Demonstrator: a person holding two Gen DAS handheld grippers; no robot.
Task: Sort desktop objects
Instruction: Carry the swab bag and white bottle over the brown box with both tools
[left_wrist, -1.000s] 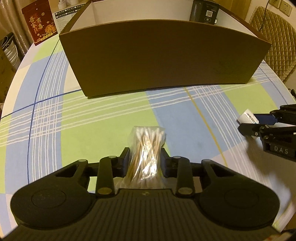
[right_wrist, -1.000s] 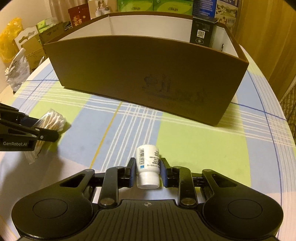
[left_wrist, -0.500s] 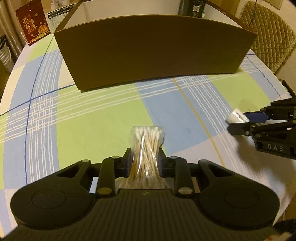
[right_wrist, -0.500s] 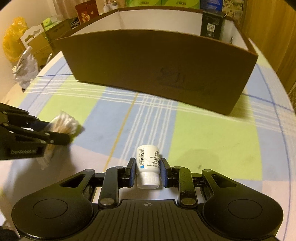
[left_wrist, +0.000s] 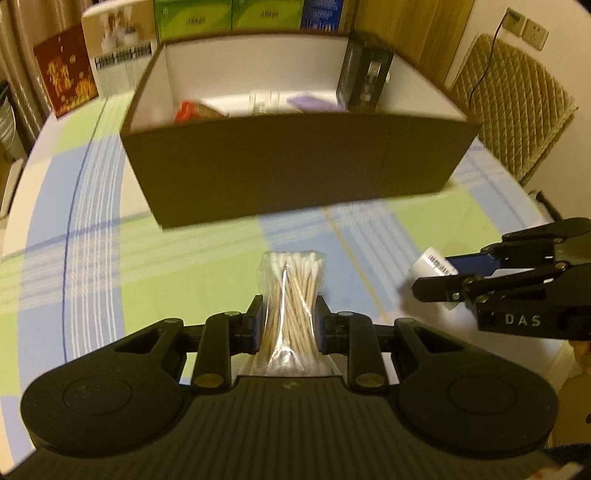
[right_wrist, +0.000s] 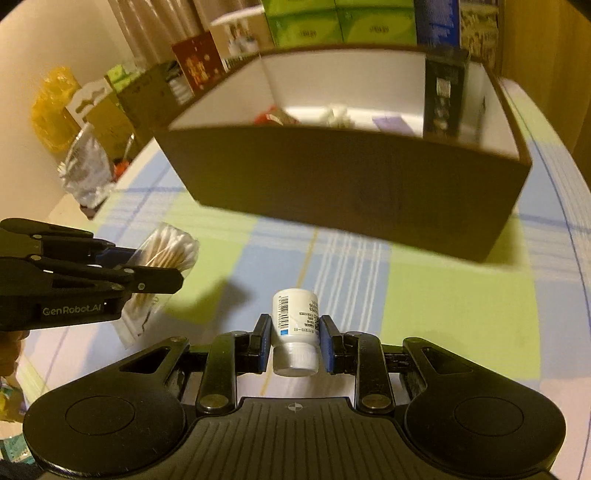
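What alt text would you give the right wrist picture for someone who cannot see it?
The right claw grips a small white bottle above a checked tablecloth. A brown box, open on top, stands ahead; at left the left claw holds a bag of cotton swabs.

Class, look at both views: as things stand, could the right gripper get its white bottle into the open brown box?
Probably yes. The right gripper holds the white bottle clear of the tablecloth, the brown box is open-topped straight ahead, and the left gripper is off to the side.

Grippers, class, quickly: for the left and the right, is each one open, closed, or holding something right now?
Left gripper: shut on the bag of cotton swabs.
Right gripper: shut on the white bottle.
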